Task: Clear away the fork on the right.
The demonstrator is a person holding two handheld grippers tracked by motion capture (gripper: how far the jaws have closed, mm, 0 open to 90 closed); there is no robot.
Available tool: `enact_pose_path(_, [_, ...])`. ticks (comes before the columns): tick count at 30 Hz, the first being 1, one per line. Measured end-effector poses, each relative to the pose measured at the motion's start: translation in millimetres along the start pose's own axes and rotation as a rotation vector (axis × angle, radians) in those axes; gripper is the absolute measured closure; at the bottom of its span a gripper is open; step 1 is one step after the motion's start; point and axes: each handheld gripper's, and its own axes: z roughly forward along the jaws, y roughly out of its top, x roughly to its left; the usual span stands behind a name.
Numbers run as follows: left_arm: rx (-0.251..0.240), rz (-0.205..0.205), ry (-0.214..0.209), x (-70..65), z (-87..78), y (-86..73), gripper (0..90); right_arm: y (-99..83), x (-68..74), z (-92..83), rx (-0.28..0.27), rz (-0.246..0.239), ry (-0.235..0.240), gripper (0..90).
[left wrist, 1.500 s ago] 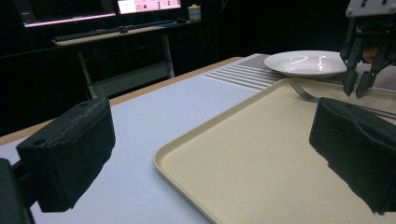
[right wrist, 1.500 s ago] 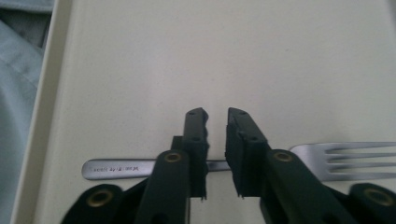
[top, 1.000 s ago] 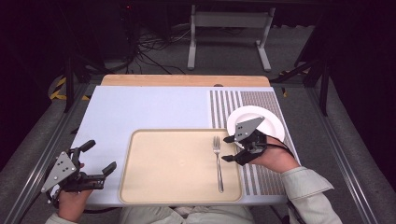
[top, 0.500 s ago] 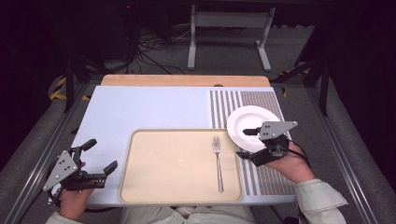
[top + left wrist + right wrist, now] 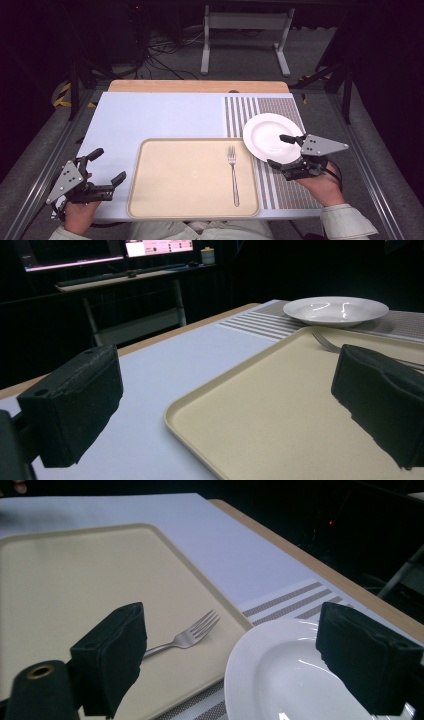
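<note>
Desk (image 5: pixel 150 120) with a pale blue top seen from above, where we hold a gripper in each hand. Our right gripper (image 5: pixel 286 151) hovers at the near right rim of a round white ceramic plate (image 5: pixel 270 134), which rests on a striped grey placemat (image 5: pixel 290 192) just right of a beige rectangular plastic tray (image 5: pixel 185 175). Its fingers have just been opening and stand spread, pinching nothing. A silver metal fork (image 5: pixel 233 175) lies on the tray's right part. Our left gripper (image 5: pixel 106 165) hangs at the desk's near left corner, fingers spread, empty.
</note>
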Motion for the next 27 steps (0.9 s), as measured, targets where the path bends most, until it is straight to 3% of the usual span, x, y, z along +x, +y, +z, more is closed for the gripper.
enact_pose_path(5, [-0.005,-0.001,0.001,-0.3,0.2,0.0,0.9,-8.0,1.0,-6.4,-0.045,0.011,-0.014,11.0])
enact_pose_path(9, [-0.006,-0.001,0.003,-0.1,0.0,0.1,0.9,-16.2,2.7,-11.4,-0.092,0.032,-0.056,8.9])
enact_pose_path(21, [-0.011,-0.001,-0.001,-0.5,-0.2,0.2,0.9,-46.2,4.4,-19.0,-0.164,0.103,-0.151,6.9])
enact_pose_path(27, [-0.008,0.019,-0.004,-2.0,-0.1,1.0,0.8,-60.4,2.4,-22.4,-0.196,0.113,-0.183,6.9])
